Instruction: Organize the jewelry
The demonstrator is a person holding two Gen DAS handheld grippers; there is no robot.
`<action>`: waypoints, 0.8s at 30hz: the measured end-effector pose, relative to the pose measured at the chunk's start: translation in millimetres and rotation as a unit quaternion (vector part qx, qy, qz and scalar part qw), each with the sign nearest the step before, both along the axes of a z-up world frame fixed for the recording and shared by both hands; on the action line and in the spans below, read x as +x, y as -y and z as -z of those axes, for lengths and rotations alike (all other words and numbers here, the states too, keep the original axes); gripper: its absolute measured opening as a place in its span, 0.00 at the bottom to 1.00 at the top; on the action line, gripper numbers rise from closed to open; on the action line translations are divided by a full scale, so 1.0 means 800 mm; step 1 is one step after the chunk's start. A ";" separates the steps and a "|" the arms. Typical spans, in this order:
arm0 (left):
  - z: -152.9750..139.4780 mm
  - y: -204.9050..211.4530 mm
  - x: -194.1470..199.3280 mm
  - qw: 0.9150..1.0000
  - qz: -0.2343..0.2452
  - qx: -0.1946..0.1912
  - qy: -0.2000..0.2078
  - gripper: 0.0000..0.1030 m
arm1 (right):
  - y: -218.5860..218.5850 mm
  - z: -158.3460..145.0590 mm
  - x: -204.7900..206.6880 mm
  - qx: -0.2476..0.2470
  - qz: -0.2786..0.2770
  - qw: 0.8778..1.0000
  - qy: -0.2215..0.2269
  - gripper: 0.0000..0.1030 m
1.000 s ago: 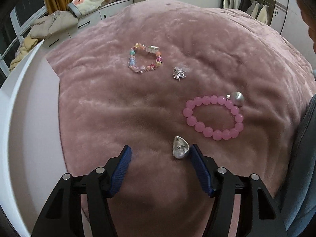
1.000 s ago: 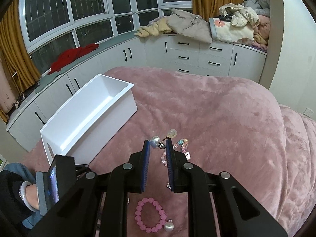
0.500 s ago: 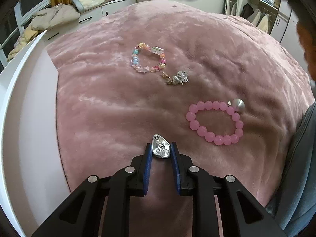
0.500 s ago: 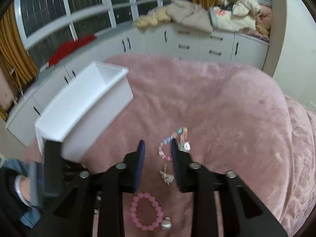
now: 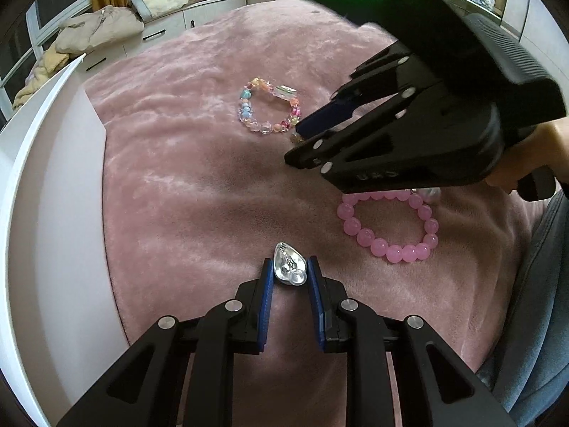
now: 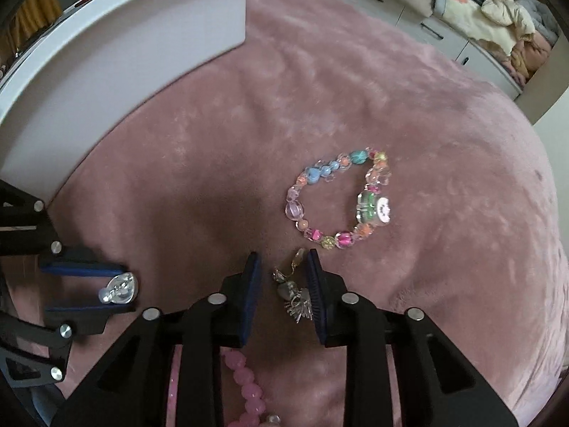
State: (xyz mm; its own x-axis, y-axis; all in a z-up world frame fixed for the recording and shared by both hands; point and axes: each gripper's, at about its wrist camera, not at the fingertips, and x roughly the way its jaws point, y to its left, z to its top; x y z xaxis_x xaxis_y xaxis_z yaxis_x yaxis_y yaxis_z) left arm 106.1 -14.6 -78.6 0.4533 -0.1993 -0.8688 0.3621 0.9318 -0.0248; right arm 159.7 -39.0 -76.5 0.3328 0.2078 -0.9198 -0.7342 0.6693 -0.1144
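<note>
A pink plush blanket (image 5: 199, 192) fills my view. My left gripper (image 5: 290, 272) clamps a silver teardrop earring (image 5: 288, 268). My right gripper (image 6: 281, 281) straddles a silver charm cluster (image 6: 293, 293), fingers narrowly apart, beside the multicolored bead bracelet (image 6: 338, 199).

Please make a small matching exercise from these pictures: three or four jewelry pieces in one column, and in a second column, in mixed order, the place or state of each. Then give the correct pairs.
Things:
1. silver teardrop earring
2. pink bead bracelet
3. multicolor bead bracelet
4. spiky silver charm

Places or states:
A. lies between the open fingers of the right gripper
B. clamped in the left gripper
C. partly hidden under the right gripper in the left wrist view
D. lies free on the pink blanket, just beyond the right gripper's fingertips

Pairs: 1-B, 2-C, 3-D, 4-A
</note>
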 end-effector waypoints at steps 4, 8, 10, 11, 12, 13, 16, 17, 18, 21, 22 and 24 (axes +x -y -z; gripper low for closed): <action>0.000 0.000 0.002 1.000 -0.001 -0.003 -0.001 0.23 | 0.002 -0.001 0.002 0.005 0.003 1.000 0.001 0.16; -0.001 0.000 0.001 1.000 -0.002 -0.005 0.002 0.23 | 0.008 -0.009 0.004 0.021 0.012 1.000 0.001 0.15; -0.005 0.000 -0.001 1.000 -0.002 -0.009 0.006 0.23 | 0.013 -0.020 0.005 0.036 0.018 0.999 -0.001 0.15; -0.007 -0.001 -0.002 1.000 -0.001 -0.010 0.008 0.23 | 0.017 -0.028 0.005 0.049 0.024 0.999 -0.001 0.15; -0.011 -0.001 -0.004 1.000 0.000 -0.010 0.011 0.23 | 0.020 -0.035 0.004 0.058 0.027 0.998 0.000 0.15; -0.016 0.000 -0.005 1.000 0.001 -0.009 0.017 0.23 | 0.025 -0.046 0.003 0.077 0.032 0.997 -0.001 0.15; -0.030 -0.003 -0.010 0.999 -0.001 -0.018 0.031 0.23 | 0.034 -0.074 0.006 0.115 0.043 0.992 -0.004 0.15; -0.036 -0.004 -0.011 0.999 -0.003 -0.021 0.036 0.23 | 0.037 -0.085 0.005 0.129 0.047 0.991 -0.003 0.15; -0.041 -0.006 -0.013 0.999 -0.004 -0.024 0.042 0.23 | 0.040 -0.094 0.005 0.141 0.050 0.989 -0.004 0.15; -0.058 -0.012 -0.018 0.998 -0.010 -0.034 0.058 0.23 | 0.042 -0.122 0.001 0.174 0.055 0.983 -0.007 0.15; -0.066 -0.014 -0.020 0.997 -0.011 -0.040 0.066 0.23 | 0.040 -0.132 0.000 0.180 0.053 0.982 -0.006 0.15; -0.082 -0.020 -0.023 0.995 -0.017 -0.050 0.082 0.23 | 0.037 -0.145 -0.004 0.185 0.048 0.981 -0.001 0.15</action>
State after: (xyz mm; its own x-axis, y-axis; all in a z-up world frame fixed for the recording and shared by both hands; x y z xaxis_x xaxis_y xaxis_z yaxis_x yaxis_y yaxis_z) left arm 87.5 1.4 -13.0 0.5949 -0.2642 -0.7591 0.3380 0.9391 -0.0620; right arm 156.2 -68.3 39.3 0.3660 0.4958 -0.7875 -0.6653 0.7311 0.1511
